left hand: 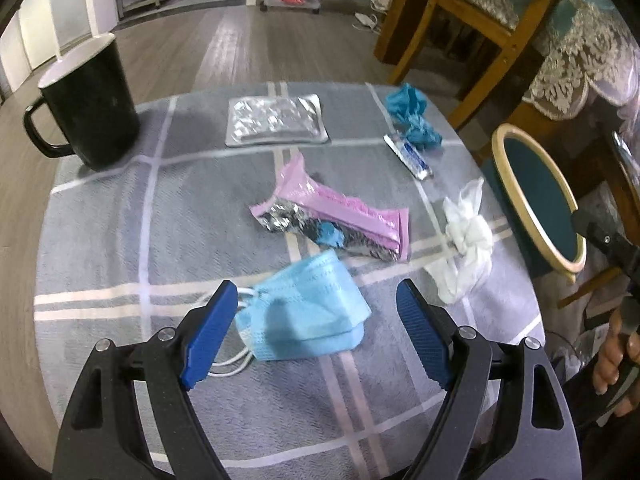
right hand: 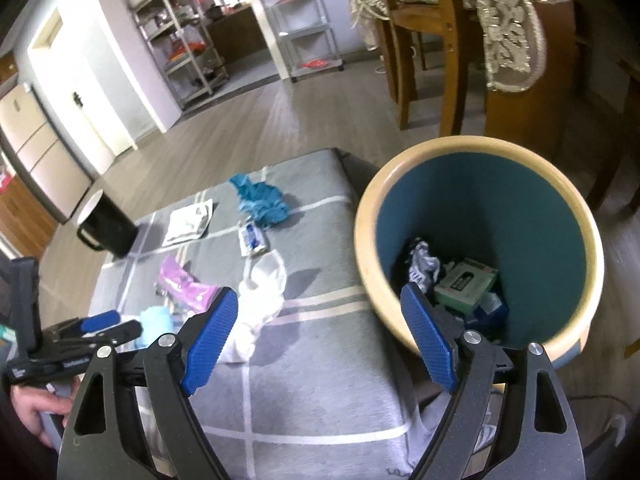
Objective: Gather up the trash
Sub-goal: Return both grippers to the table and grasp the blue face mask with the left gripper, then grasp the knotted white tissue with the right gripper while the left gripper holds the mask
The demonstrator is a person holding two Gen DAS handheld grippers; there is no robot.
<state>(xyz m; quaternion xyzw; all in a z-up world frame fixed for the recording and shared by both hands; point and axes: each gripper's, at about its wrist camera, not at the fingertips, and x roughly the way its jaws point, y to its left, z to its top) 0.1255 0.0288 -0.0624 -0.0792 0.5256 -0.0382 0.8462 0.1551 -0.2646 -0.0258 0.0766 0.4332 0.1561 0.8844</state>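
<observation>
A light blue face mask [left hand: 304,312] lies on the grey checked table cover [left hand: 120,240]. My left gripper [left hand: 316,292] hovers over it, open, its blue pads apart on either side and not touching it. Beyond lie a pink foil wrapper [left hand: 332,216], a white crumpled tissue [left hand: 464,244], a small sachet [left hand: 408,156], a teal crumpled glove [left hand: 416,116] and a silver foil pack [left hand: 276,120]. My right gripper [right hand: 318,296] is open and holds nothing, between the tissue [right hand: 260,296] and the bin [right hand: 480,144]. The bin, cream-rimmed and teal inside, has several scraps at its bottom.
A black mug [left hand: 88,104] stands at the table's far left corner. The bin [left hand: 536,200] sits on the floor just off the table's right edge. Wooden chairs [left hand: 460,40] with lace covers stand behind it. Metal shelves [right hand: 180,48] line the far wall.
</observation>
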